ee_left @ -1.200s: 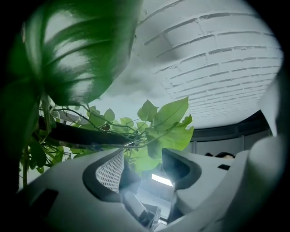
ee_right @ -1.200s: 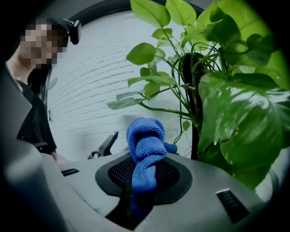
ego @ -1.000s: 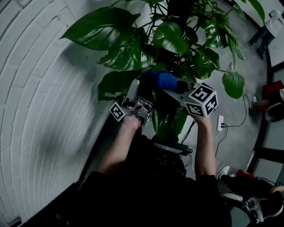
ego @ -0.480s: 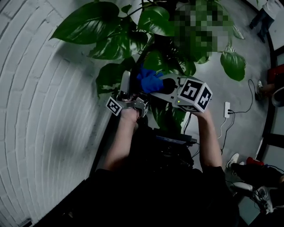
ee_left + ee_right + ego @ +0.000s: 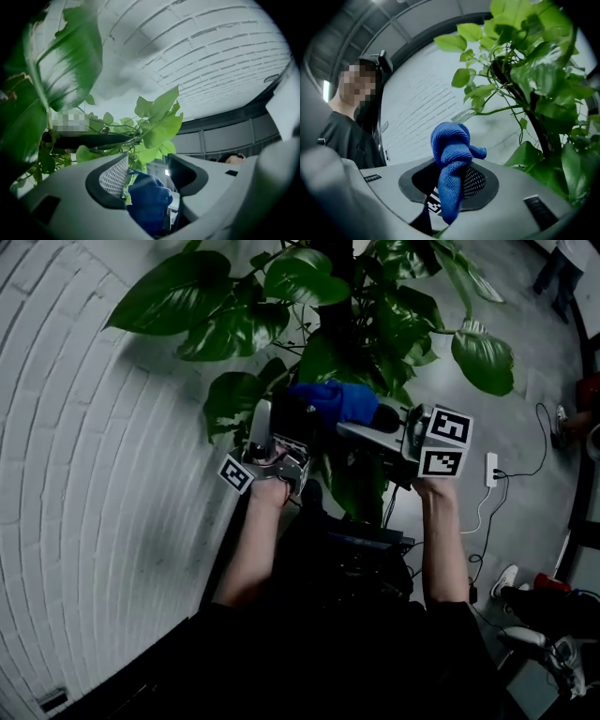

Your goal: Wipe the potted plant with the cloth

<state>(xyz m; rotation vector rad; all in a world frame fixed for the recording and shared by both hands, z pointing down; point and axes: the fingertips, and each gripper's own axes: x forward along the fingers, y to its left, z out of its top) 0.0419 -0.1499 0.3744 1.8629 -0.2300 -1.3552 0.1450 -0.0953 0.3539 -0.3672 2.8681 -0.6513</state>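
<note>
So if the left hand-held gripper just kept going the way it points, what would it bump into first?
Probably the blue cloth. It sits right in the gap of the left hand-held gripper, whose jaws stand apart, with the edge of a leaf beside it. How near the cloth is, the picture doesn't show.

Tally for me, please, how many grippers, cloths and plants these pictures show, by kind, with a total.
Grippers: 2 (left gripper, right gripper)
Blue cloth: 1
Plant: 1
Total: 4
</note>
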